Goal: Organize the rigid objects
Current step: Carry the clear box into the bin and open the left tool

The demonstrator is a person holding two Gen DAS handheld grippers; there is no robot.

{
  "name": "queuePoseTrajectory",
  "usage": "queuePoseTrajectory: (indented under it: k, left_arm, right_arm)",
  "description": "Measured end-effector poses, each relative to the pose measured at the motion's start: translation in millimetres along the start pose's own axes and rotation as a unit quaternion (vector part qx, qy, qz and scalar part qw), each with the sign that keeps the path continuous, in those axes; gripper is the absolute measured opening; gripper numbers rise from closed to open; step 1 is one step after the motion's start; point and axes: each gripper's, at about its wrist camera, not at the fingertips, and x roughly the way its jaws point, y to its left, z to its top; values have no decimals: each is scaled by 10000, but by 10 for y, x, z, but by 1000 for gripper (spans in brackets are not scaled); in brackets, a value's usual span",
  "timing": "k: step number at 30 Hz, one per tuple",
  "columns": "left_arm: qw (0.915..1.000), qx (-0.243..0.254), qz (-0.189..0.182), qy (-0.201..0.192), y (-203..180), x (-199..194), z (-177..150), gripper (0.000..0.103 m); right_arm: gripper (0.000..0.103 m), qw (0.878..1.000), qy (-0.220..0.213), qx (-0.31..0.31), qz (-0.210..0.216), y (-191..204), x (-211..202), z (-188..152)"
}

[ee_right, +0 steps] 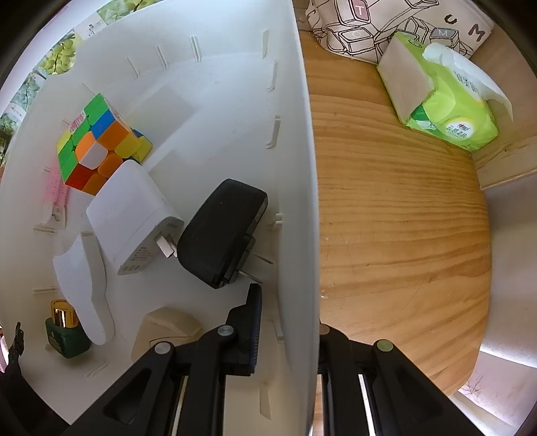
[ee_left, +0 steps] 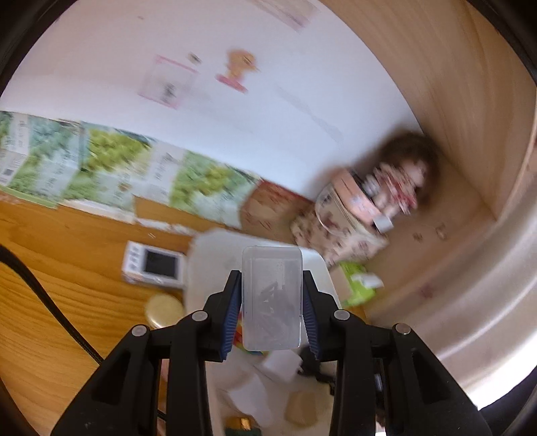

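My left gripper (ee_left: 272,302) is shut on a small clear plastic case (ee_left: 271,295) with dark bits inside, held up above the white bin (ee_left: 214,255). My right gripper (ee_right: 288,322) is shut on the right wall of the white bin (ee_right: 302,201), one finger inside and one outside. Inside the bin lie a Rubik's cube (ee_right: 97,141), a white charger (ee_right: 131,214), a black charger (ee_right: 221,231), a white curved piece (ee_right: 84,285), a green bottle with a gold cap (ee_right: 63,332) and a cream box (ee_right: 164,332).
A green tissue pack (ee_right: 446,100) and a printed pouch (ee_right: 386,23) lie on the wooden table right of the bin. A small white device (ee_left: 154,265), a round gold lid (ee_left: 164,310) and a doll with a floral box (ee_left: 379,198) stand by the wall.
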Motion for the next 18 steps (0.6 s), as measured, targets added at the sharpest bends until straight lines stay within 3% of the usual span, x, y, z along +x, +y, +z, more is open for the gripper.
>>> queuePoseTrajectory:
  k: [7,10,15,18]
  left_arm:
    - [9969,516,-110,589,-387,223,-309,37]
    - [9946,577,-230,836,-487,293,-415,37]
    - [9906,668,-132,1184,-566,405,-526,37]
    - [9905,719,-61,1173,-580,389,-529,47]
  right_arm:
    - [16,10000,-18,-58,-23,46,-5,4]
    - [16,10000,-38,-50,-10,47,-14,-5]
    - [16,9999,-90,-93,-28,53,-44,-23]
    - [16,9999,-117,-58,-16,54,-43,-58]
